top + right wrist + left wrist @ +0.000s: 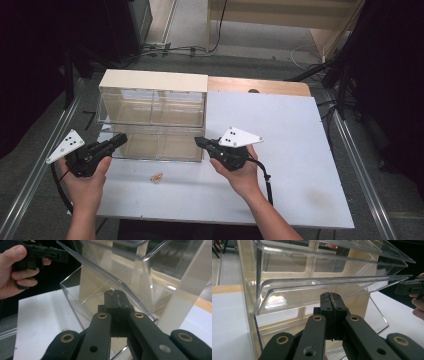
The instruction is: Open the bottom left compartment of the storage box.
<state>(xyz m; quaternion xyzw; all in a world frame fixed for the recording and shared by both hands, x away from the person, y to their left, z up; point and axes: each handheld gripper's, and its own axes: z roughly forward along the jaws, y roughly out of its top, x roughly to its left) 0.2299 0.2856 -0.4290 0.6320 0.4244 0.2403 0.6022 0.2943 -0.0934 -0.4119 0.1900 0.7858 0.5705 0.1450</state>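
Note:
A clear acrylic drawer cabinet (152, 80) with a pale wooden top stands at the back left of the white table (285, 150). Its lower drawer (150, 149) is pulled out toward me. My left gripper (121, 137) is at the drawer's left front corner. In the left gripper view its jaws (329, 295) are pressed together on the drawer's clear front wall (294, 293). My right gripper (198, 141) is at the right front corner, shut on the same wall's rim (113, 293). The drawer looks bare inside.
A small tan object (157, 177) lies on the table in front of the drawer, between my hands. The upper drawers (150, 107) are pushed in. Metal rails (35, 170) run along both table sides, and cables (170, 50) lie on the floor behind.

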